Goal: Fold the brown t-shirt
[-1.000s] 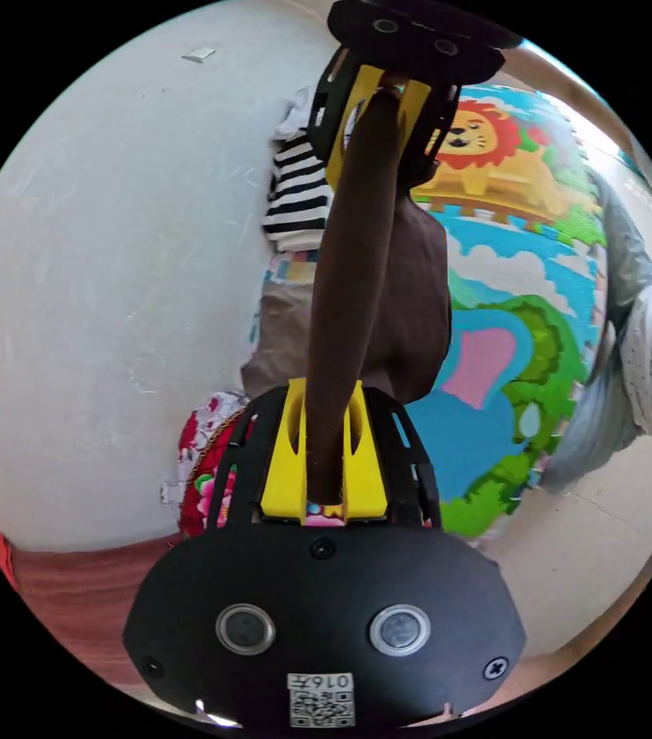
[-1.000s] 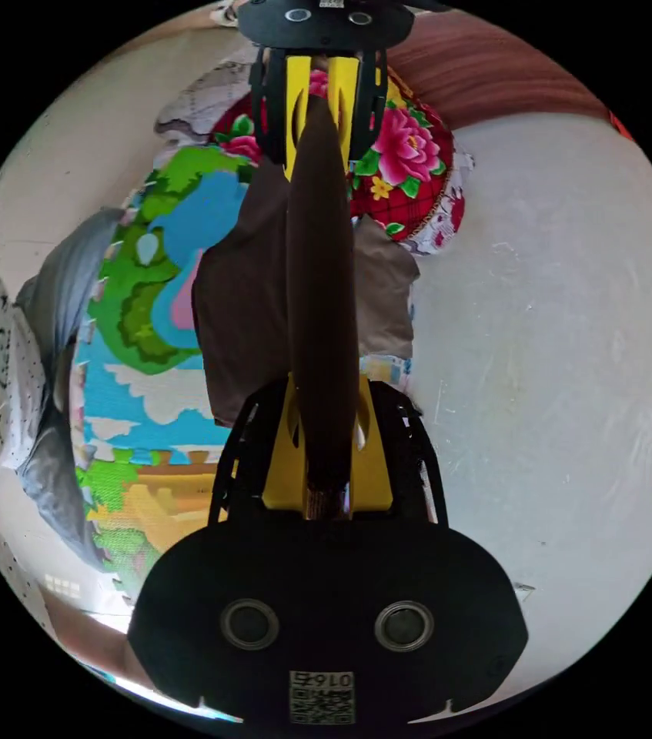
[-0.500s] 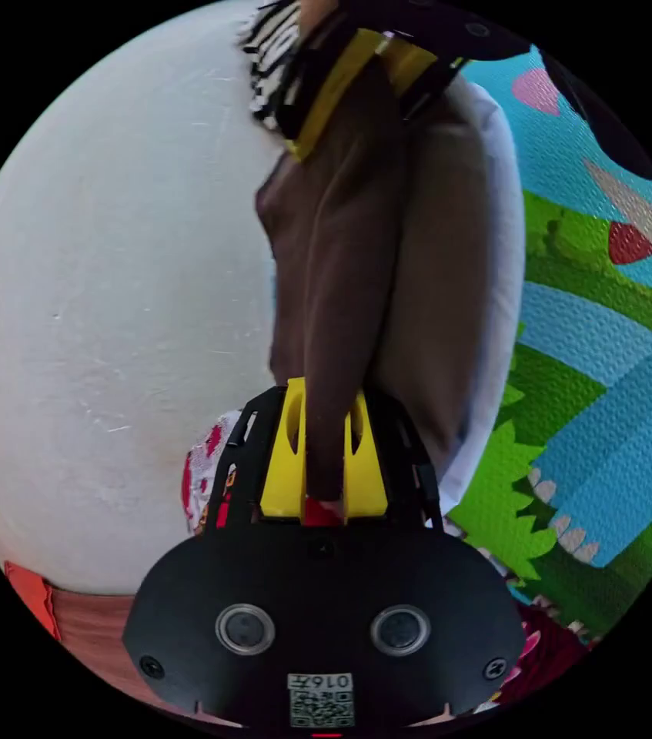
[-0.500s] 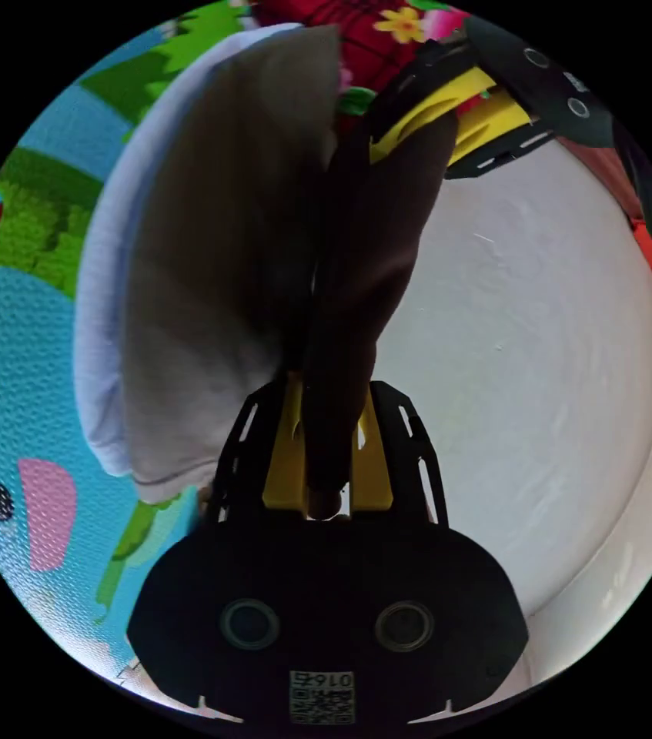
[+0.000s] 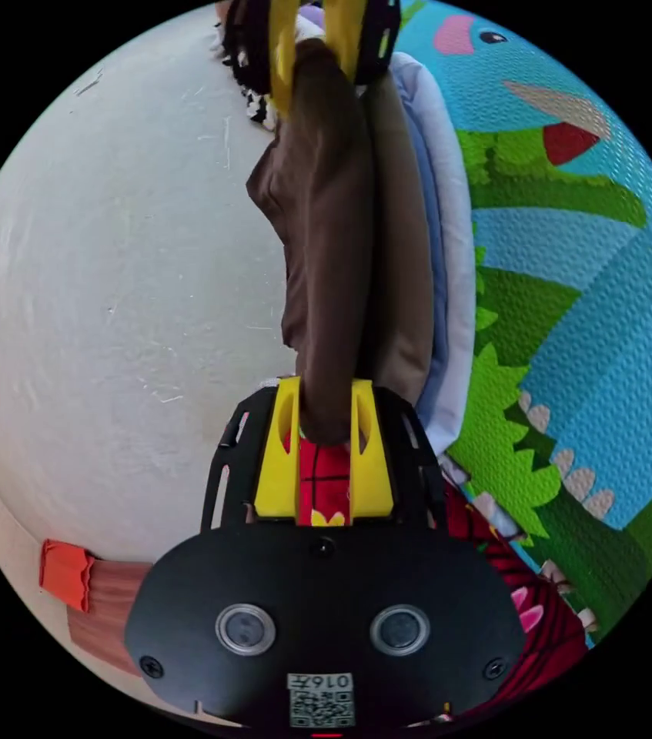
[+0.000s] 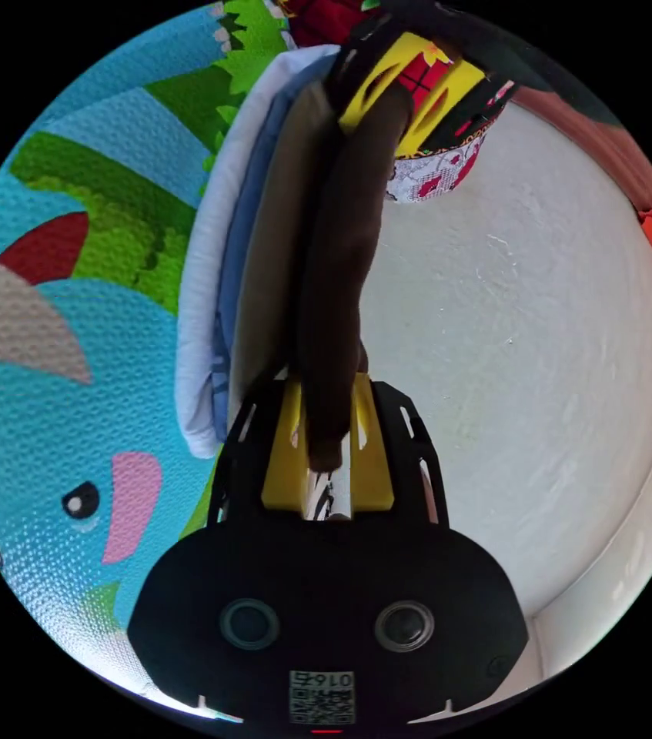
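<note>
the left gripper (image 5: pixel 324 431) has its yellow jaws closed on one end of a bunched fold of the brown t-shirt (image 5: pixel 326 254), and the right gripper (image 6: pixel 324 450) is clamped the same way on the other end. each gripper also shows at the far end of the other's view, the right gripper at the top of the left gripper view and the left gripper at the top of the right gripper view, so the pinched edge runs taut between them.

outward from the jaws, the rest of the shirt hangs as a doubled panel that lies against a stack of folded pale blue and white clothes (image 6: pixel 214 292) on the colourful play mat (image 5: pixel 572 323), near the mat's edge where the bare pale floor (image 6: pixel 526 346) begins. a red floral cloth (image 5: pixel 541 608) sits beyond the left gripper.

as a judgement, the fold is well along: the shirt looks already halved and is being carried onto the stack. what seems left is to lay the held edge down, let go and smooth it.
</note>
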`<state>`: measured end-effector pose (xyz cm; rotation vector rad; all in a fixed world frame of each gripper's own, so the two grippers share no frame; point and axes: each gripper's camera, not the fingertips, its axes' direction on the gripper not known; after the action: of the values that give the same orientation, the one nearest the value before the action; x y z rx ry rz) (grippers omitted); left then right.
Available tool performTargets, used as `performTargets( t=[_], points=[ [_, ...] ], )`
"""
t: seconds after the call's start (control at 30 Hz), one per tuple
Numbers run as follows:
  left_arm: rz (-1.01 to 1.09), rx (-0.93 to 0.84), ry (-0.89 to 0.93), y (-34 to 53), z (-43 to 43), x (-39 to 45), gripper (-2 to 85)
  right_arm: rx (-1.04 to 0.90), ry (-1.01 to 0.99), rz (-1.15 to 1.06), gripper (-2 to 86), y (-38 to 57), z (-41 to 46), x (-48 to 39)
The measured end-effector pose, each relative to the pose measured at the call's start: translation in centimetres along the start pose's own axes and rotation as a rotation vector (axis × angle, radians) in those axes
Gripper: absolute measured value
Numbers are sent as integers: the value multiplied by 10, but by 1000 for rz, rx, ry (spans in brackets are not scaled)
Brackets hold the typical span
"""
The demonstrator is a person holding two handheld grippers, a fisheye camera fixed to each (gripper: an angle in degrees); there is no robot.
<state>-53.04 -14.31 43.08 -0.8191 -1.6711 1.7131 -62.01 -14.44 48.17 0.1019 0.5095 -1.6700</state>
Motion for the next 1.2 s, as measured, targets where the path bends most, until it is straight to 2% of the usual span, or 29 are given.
performTargets(
  t=[0.07, 0.13, 0.2, 0.23, 0.3, 0.37, 0.43, 0.53, 0.57, 0.6, 0.63, 0.67, 0.83, 0.93, 1.07, 1.13, 1.2],
  points=[
    [-79, -3, 35, 21, -10, 8, 78, 42, -101, 47, 81, 35, 1, 4],
    [-231, -10, 12, 50, -18, 10, 7, 90, -234, 95, 75, 66, 2, 11],
    [-555, 67, 98, 89, -29, -3, -4, 151, -383, 234, 65, 99, 7, 32],
    [-636, 98, 145, 97, -28, -7, -6, 212, -465, 377, 51, 120, 12, 52],
    [-952, 181, 361, 116, -8, -14, -9, 310, -566, 638, 23, 150, 26, 86],
    [-1107, 196, 521, 116, 25, -3, -9, 393, -758, 914, 5, 175, 61, 117],
    [-1174, 180, 618, 107, 62, 21, -9, 348, -826, 1008, 0, 177, 92, 123],
    [-1324, -30, 639, 107, 129, 76, -10, 244, -854, 1101, -3, 177, 139, 115],
    [-1351, -59, 709, 114, 154, 102, -10, 212, -901, 1100, -4, 179, 155, 108],
    [-1383, 0, 742, 125, 168, 126, -10, 180, -933, 1083, -4, 180, 164, 104],
    [-1399, 23, 746, 131, 171, 133, -10, 134, -960, 1051, -4, 184, 178, 93],
    [-1412, 41, 764, 140, 178, 140, -10, 188, -931, 1075, -4, 197, 181, 87],
    [-1444, 5, 829, 152, 194, 146, -10, 151, -871, 1044, -4, 222, 192, 87],
    [-1357, 192, 919, 131, 145, 157, -10, 167, -780, 1054, -3, 250, 184, 90],
    [-1164, 335, 1024, 101, 39, 180, -10, 373, -713, 1249, 7, 364, 163, 90],
    [-1093, 472, 1192, 90, 8, 183, -10, 386, -717, 1317, 20, 423, 167, 92],
    [-1024, 646, 1346, 67, -22, 181, -10, 316, -686, 1376, 53, 478, 178, 97]
  ],
)
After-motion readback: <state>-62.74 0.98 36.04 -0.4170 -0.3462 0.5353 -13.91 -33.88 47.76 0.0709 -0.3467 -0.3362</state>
